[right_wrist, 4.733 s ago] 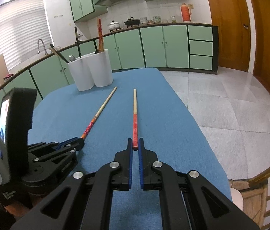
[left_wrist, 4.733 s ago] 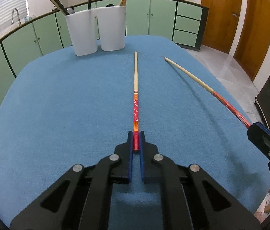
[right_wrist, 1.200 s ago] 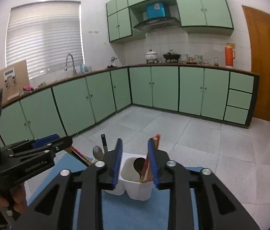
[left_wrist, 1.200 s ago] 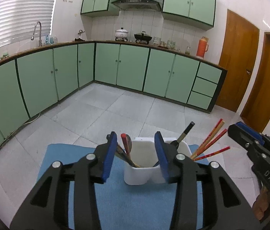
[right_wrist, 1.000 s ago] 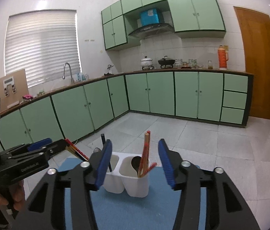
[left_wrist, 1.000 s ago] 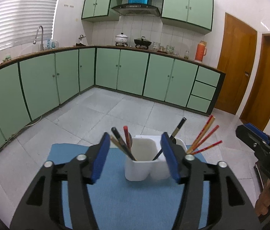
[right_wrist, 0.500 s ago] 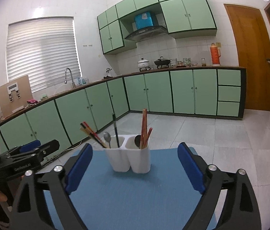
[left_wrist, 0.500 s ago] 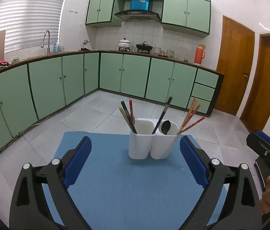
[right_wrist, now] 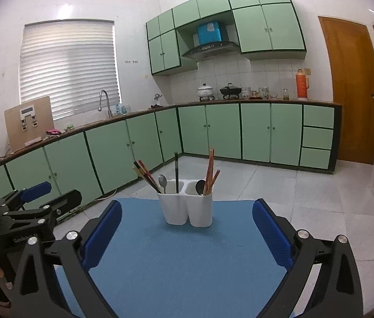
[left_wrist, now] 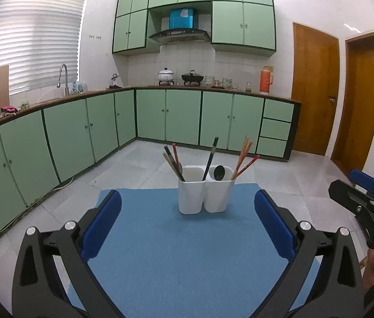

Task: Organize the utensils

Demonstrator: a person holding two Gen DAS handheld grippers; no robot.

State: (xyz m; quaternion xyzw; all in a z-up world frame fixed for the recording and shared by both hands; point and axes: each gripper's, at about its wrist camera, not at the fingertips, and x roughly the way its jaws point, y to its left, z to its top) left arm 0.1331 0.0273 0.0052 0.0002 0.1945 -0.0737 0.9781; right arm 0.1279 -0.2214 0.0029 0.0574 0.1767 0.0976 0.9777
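From the left wrist view, the left gripper (left_wrist: 187, 222) has its jaws opening wide and empty, the white utensil holder (left_wrist: 205, 194) upright straight ahead between them on the table (left_wrist: 187, 265); from the right wrist view, the right gripper (right_wrist: 186, 225), jaws likewise opening and empty, faces it equally.

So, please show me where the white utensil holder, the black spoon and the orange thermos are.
white utensil holder (left_wrist: 191, 198): left wrist view, front wall of its left cup.
black spoon (left_wrist: 219, 172): left wrist view, on its bowl.
orange thermos (right_wrist: 302, 88): right wrist view, middle of its body.
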